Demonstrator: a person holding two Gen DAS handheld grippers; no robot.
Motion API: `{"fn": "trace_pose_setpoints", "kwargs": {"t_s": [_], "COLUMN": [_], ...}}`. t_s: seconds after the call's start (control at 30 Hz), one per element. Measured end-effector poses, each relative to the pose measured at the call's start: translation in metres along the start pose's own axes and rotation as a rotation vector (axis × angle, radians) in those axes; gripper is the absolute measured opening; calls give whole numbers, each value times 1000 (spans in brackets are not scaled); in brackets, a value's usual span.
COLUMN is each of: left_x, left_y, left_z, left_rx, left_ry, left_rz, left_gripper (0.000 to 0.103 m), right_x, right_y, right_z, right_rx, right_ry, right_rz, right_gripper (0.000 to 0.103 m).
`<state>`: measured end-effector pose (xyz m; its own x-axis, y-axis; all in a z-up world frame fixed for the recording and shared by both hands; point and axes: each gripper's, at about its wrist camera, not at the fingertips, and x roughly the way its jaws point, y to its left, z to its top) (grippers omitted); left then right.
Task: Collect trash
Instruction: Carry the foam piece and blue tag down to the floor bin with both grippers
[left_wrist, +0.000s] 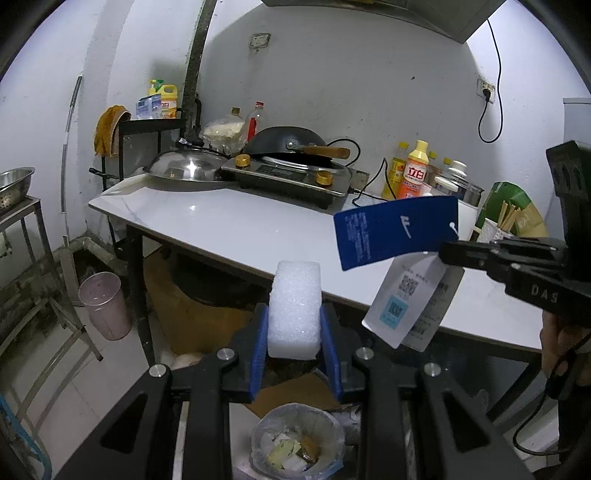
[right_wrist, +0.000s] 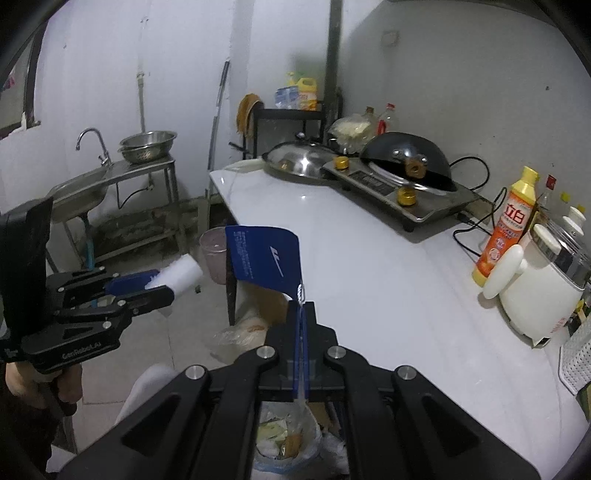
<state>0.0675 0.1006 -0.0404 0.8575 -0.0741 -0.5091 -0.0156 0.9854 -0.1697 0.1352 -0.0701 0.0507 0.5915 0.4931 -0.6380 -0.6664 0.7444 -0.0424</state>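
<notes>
My left gripper (left_wrist: 294, 326) is shut on a white foam block (left_wrist: 294, 306), which stands upright between its blue pads (left_wrist: 259, 341). Straight below it on the floor is a bag-lined trash bin (left_wrist: 334, 432) with scraps inside. My right gripper (right_wrist: 301, 308) is shut on a bundle of hang tags by their string end. A blue tag (right_wrist: 264, 256) sticks up from it; from the left wrist camera the blue tag (left_wrist: 397, 230) and white tags (left_wrist: 406, 301) hang from the right gripper (left_wrist: 448, 251). The trash bin (right_wrist: 310, 439) lies beneath both grippers. The left gripper (right_wrist: 162, 286) with the foam block (right_wrist: 181, 275) is at the left.
A white table (right_wrist: 369, 280) carries an induction cooker (right_wrist: 399, 192) with a black wok (right_wrist: 406, 158), a steel lid (right_wrist: 295, 158), an orange bottle (right_wrist: 506, 229) and a white rice cooker (right_wrist: 543, 291). On the floor stands a pink cup (left_wrist: 105, 304). A steel sink stand (right_wrist: 110, 184) is at the left.
</notes>
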Motion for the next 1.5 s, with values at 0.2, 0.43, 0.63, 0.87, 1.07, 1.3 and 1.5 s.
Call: {"fn": "trace_pose_setpoints", "kwargs": {"t_s": [0.2, 0.43, 0.63, 0.87, 1.07, 1.3, 1.5], "left_x": [0, 13, 34, 63, 92, 119, 143], "left_y": [9, 12, 12, 18, 23, 25, 25], "left_z": [-22, -56, -86, -113, -131, -150, -168], "left_rx": [-23, -41, -56, -78, -104, -121, -123], "left_ry": [26, 83, 142, 207, 268, 339, 406], "left_rz": [16, 13, 3, -5, -19, -21, -13], "left_gripper": [27, 27, 27, 27, 27, 27, 27], "right_x": [10, 32, 62, 106, 146, 197, 227], "right_y": [16, 29, 36, 36, 32, 31, 27], "right_z": [-16, -49, -85, -121, -145, -174, -202], "right_rx": [-16, -14, -6, -2, 8, 28, 57], "right_ry": [27, 88, 159, 256, 332, 425, 488], "right_rz": [27, 60, 82, 84, 83, 98, 120], "right_gripper": [1, 1, 1, 1, 1, 1, 1]}}
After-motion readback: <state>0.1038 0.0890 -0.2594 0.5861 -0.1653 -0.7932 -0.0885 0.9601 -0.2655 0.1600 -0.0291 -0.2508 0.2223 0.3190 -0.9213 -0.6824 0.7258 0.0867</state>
